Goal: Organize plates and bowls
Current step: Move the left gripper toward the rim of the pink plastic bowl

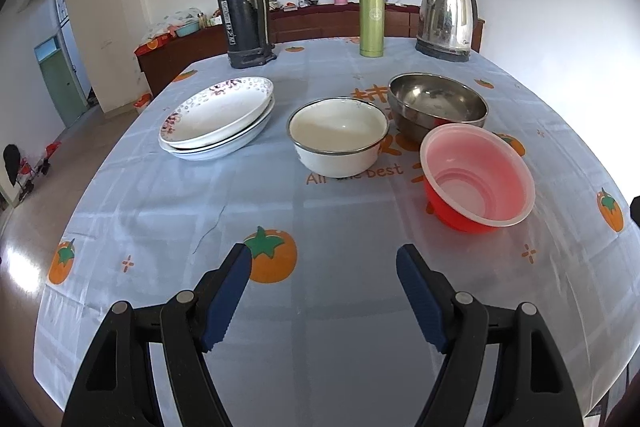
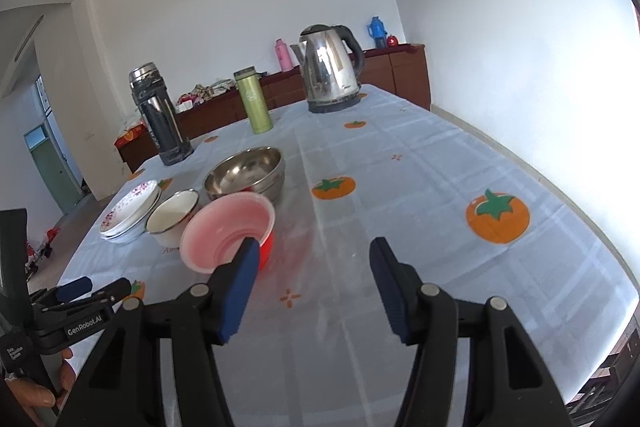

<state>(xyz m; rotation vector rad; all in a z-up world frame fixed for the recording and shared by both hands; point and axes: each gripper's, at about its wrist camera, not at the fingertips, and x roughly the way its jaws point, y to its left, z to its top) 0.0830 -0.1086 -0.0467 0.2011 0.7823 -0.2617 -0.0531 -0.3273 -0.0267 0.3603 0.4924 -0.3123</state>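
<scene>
Two plates (image 1: 218,119) sit stacked at the left of the worktop (image 1: 320,307), the top one rimmed with a floral print. Just right of them stands a white bowl (image 1: 338,137) with a metal rim, then a steel bowl (image 1: 438,105) a little further back, and nearest on the right a red bowl (image 1: 478,179), close against the steel one and tilted slightly. Behind them, left to right, stand a dark flask (image 1: 244,9), a green bottle (image 1: 372,21) and a kettle (image 1: 448,17). The left gripper (image 1: 324,259) hovers over bare cloth short of the white bowl, jaws wide apart and empty. The right gripper (image 2: 314,247) hangs just beside the red bowl (image 2: 226,233), jaws parted with nothing between them; its left finger (image 2: 240,287) overlaps the bowl's rim in the right wrist view, and contact cannot be told.
</scene>
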